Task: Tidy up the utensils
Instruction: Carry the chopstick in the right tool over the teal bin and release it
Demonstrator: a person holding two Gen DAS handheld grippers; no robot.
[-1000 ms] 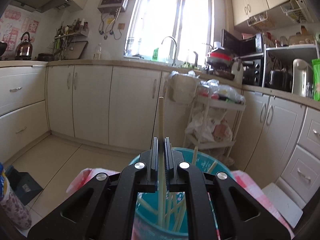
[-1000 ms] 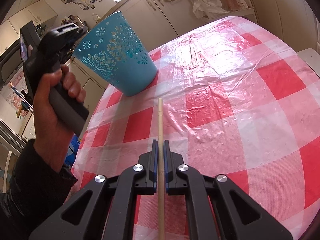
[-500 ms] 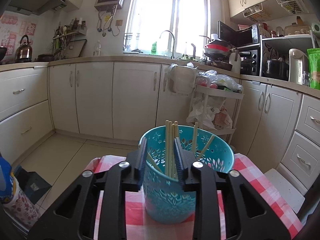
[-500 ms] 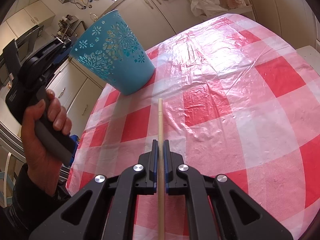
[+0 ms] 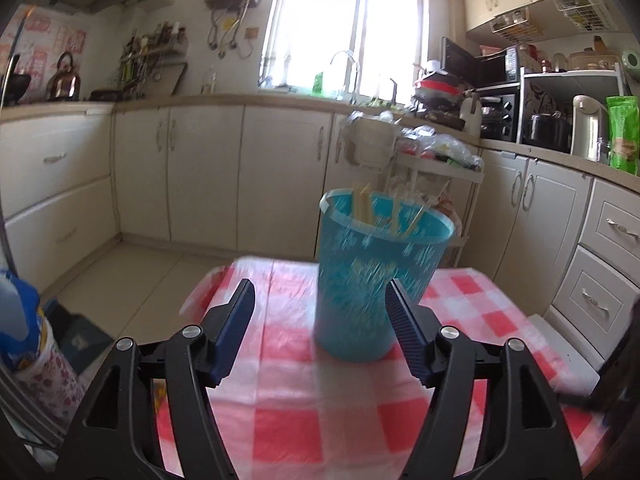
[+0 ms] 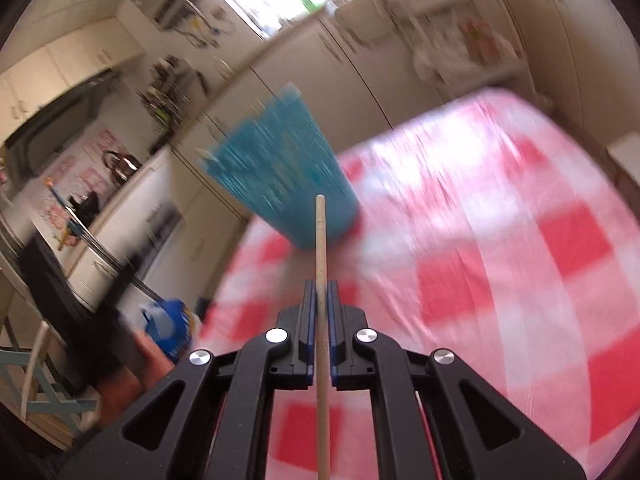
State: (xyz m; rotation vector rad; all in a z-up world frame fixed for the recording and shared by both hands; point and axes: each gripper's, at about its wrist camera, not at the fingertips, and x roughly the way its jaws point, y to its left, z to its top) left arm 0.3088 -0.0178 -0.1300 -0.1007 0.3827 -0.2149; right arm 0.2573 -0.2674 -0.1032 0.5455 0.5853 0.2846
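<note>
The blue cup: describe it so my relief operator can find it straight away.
On the red-and-white checked tablecloth stands one tall blue cup, ahead of the open left gripper. Pale chopsticks poke out of its top; nothing else stands on the cloth.

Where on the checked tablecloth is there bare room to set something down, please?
The checked tablecloth shows bare right of the blue basket and in front of it, toward the open left claw. The basket's corner is the crowded spot, and the right claw aims its chopstick there.
</note>
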